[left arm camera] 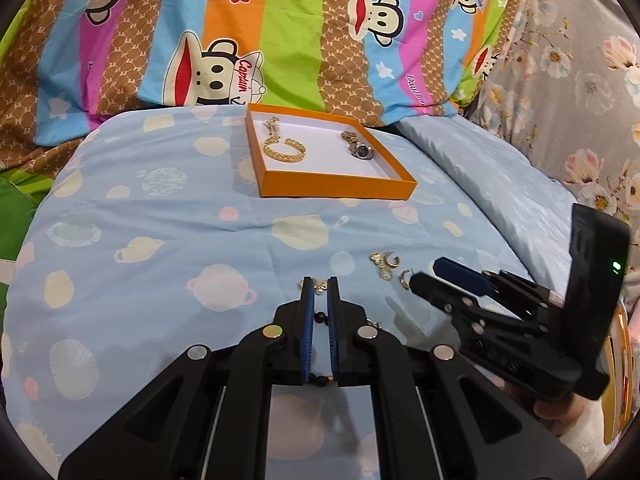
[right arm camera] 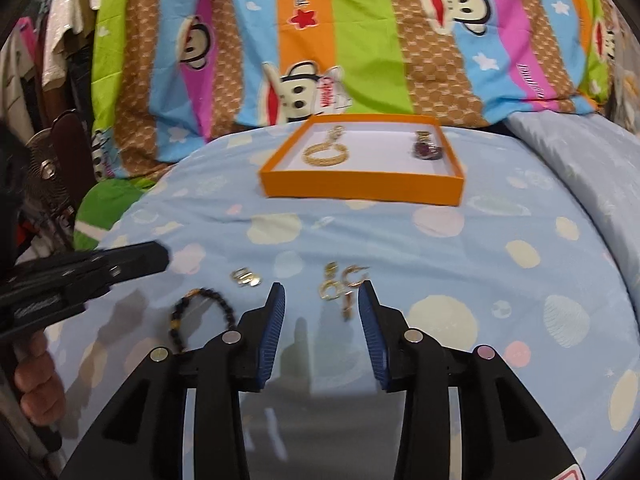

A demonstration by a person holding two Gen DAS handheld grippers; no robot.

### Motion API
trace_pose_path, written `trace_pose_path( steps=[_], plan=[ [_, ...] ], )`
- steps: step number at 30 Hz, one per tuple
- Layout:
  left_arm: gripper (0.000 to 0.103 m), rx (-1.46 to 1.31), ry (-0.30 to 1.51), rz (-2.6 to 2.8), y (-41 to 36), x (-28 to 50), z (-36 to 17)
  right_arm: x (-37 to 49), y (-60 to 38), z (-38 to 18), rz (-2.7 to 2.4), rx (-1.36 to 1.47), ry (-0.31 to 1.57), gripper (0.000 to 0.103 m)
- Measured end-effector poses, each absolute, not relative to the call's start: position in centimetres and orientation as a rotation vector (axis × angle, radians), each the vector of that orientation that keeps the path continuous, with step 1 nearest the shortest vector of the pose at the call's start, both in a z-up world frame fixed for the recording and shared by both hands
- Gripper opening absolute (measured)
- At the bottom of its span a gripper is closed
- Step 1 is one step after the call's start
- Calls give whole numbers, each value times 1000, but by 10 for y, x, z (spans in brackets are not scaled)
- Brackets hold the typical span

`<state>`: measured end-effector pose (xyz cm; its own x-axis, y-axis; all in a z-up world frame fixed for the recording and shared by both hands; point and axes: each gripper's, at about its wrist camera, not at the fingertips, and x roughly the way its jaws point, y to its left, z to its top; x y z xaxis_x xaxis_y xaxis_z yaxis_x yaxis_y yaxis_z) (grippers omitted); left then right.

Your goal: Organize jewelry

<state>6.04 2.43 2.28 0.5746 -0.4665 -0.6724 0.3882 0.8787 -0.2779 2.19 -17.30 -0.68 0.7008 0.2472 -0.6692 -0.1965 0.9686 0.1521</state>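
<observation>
An orange tray [left arm camera: 336, 190] [right arm camera: 360, 190] sits at the far side of the blue bedsheet, holding a gold chain bracelet [left arm camera: 284, 150] [right arm camera: 324, 154] and a wristwatch [left arm camera: 362, 150] [right arm camera: 428, 150]. Gold earrings [left arm camera: 386, 266] [right arm camera: 340, 284] lie loose on the sheet. My right gripper [right arm camera: 322, 292] [left arm camera: 426, 274] hovers open just short of them, pads clear. A dark bead bracelet [right arm camera: 200, 312] lies to the left, with small gold pieces [right arm camera: 246, 278] beyond it. My left gripper [left arm camera: 320, 284] [right arm camera: 160, 258] is shut and empty above the beads, which show through its narrow gap.
A striped monkey-print blanket [left arm camera: 280, 40] rises behind the tray. Grey floral fabric [left arm camera: 580, 80] stands at the right and a pale blue pillow [left arm camera: 500, 184] lies beside the tray. Hanging clothes [right arm camera: 48, 40] fill the far left. A hand [right arm camera: 36, 380] holds the left gripper.
</observation>
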Motion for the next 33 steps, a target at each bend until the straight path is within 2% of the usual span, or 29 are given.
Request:
trace_pose_path(
  steps=[11,15,17,22,31,32,33],
  plan=[
    [10,-89,996,-485,23,62,-19,16,-146,-19,349,11,825,36],
    [26,-65,969,-453,20,60,-19,17,-146,-21,354,16,840,36],
    [38,-61,937,-430,23,56,-15,16,-146,-22,355,18,841,36],
    [42,-67,893,-389,31,57,-8,16,-146,-23,360,21,846,36],
    [40,41,909,-340,30,65,-20,19,-145,-24,371,30,862,36],
    [37,75,901,-334,26,64,-21,19,-144,-25,373,26,863,36],
    [24,92,896,-341,24,63,-21,19,-143,-25,376,20,866,36]
  ],
)
